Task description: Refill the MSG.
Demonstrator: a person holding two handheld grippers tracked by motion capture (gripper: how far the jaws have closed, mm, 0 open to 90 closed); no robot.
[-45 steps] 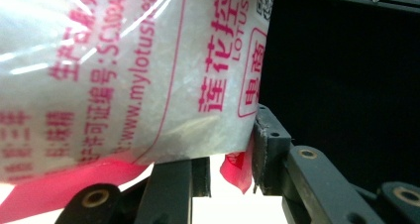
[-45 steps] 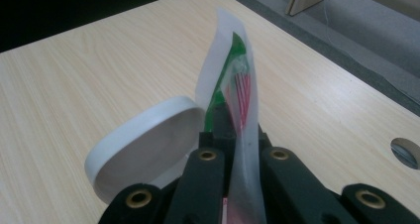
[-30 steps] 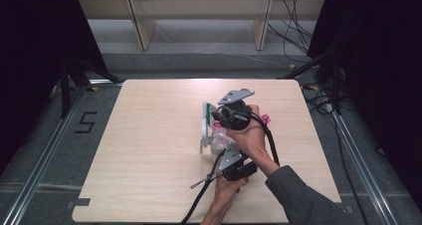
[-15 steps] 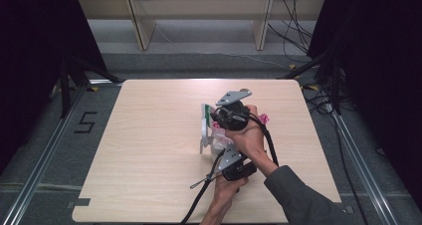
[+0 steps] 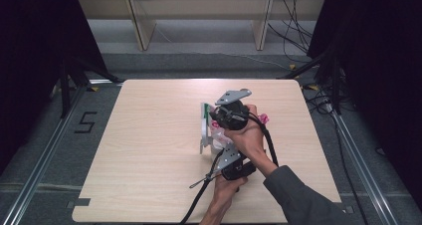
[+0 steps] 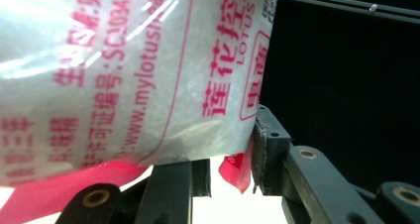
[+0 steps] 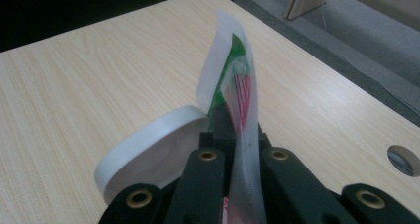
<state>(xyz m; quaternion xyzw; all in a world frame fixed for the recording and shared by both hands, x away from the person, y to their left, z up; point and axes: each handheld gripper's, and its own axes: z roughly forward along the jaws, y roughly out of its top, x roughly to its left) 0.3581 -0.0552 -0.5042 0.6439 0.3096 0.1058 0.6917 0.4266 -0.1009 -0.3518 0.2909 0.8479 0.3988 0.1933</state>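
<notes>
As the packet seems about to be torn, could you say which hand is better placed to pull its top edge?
Probably right: the right gripper is shut on the packet's top edge, while the left gripper grips its pink bottom corner.

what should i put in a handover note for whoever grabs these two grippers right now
Left gripper: jaws closed on the lower edge of the plastic packet, a clear bag of white granules with red print.
Right gripper: shut on the packet's top flap, which stands upright.
The packet is held between both grippers over the middle of the table. A white round container sits right beside the right jaws.
Done: packet gripped at both ends.
Left: probably opening or emptying it; it looks unopened so far, though I can't be sure.
</notes>
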